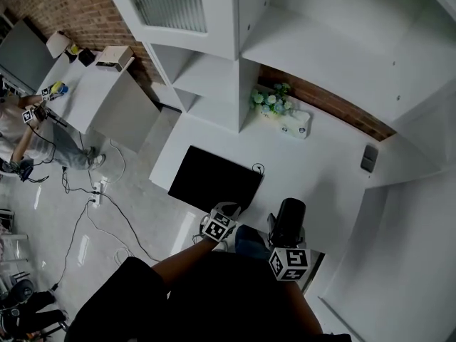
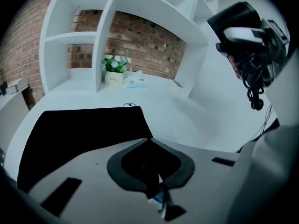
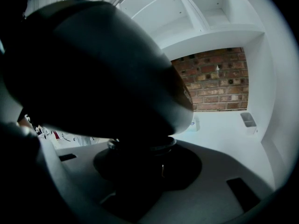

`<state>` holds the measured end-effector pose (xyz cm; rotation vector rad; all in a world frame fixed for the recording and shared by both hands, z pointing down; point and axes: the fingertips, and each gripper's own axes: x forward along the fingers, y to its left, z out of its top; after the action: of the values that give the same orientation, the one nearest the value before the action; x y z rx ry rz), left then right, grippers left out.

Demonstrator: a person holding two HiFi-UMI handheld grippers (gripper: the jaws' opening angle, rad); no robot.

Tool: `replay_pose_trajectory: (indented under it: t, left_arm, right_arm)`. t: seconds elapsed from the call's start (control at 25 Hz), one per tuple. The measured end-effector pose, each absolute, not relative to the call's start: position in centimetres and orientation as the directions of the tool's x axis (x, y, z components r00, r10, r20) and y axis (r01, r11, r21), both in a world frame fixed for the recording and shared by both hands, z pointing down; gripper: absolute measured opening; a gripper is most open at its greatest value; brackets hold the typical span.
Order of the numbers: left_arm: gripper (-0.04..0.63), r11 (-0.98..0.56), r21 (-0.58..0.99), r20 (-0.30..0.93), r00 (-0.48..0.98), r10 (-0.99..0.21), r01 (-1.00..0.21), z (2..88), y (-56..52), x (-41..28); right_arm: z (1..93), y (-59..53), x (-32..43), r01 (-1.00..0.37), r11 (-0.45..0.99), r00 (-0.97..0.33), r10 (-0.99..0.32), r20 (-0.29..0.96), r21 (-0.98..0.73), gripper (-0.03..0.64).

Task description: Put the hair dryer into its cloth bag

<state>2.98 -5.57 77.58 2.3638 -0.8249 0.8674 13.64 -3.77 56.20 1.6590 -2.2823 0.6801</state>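
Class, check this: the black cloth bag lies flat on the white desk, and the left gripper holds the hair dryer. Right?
Wrong gripper: the right gripper holds the hair dryer, as the right gripper view shows. The cloth bag does lie flat on the white desk.

Recording lab: white shelving (image 1: 206, 77), brick wall (image 1: 78, 13)

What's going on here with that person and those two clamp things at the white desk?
A person is working with a hand-held gripper in each hand. The left gripper is pinched shut on the near edge of a black cloth bag, which lies flat on the white desk. The right gripper grips a black hair dryer close by, to the right of the bag. The hair dryer is not yet in the bag.
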Motion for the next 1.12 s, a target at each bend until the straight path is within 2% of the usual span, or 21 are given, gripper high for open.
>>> replay_pose_trajectory:
  t: [0.12, 0.2, 0.32, 0.44, 0.56, 0.72, 1.12]
  left_arm:
    - [0.050, -0.761, 0.200, 0.736, 0.607, -0.298, -0.617, 79.3, -4.7, 4.6]
    - [0.144, -0.786, 0.216, 0.769, 0.597, -0.229, -0.579, 80.3, -3.9, 5.4]
    - [0.166, -0.794, 0.211, 0.801, 0.567, -0.194, -0.570, 81.7, -3.6, 5.9]
    - [0.159, -0.767, 0.208, 0.807, 0.550, -0.216, -0.606, 81.9, -4.4, 5.5]
    - [0.074, -0.743, 0.220, 0.796, 0.557, -0.238, -0.632, 81.7, -5.1, 5.0]
    - [0.036, -0.711, 0.268, 0.778, 0.581, -0.239, -0.650, 80.7, -5.3, 4.4]
    - [0.028, -0.644, 0.308, 0.674, 0.638, -0.372, -0.701, 76.6, -7.1, 3.4]
  right_arm:
    - [56.0, -3.7, 14.1, -0.945, 0.234, -0.316, -0.834, 0.452, -0.229, 0.175]
    - [56.0, -3.6, 14.6, -0.948, 0.221, -0.306, -0.836, 0.456, -0.230, 0.175]
    - [56.2, -3.6, 15.2, -0.950, 0.212, -0.297, -0.838, 0.457, -0.227, 0.175]
    - [56.2, -3.6, 15.5, -0.952, 0.207, -0.291, -0.840, 0.458, -0.225, 0.175]
    - [56.2, -3.6, 15.7, -0.952, 0.204, -0.290, -0.840, 0.458, -0.228, 0.175]
    - [56.3, -3.6, 16.2, -0.952, 0.198, -0.287, -0.841, 0.459, -0.232, 0.175]
    - [57.5, -3.4, 15.9, -0.945, 0.218, -0.312, -0.827, 0.467, -0.245, 0.175]
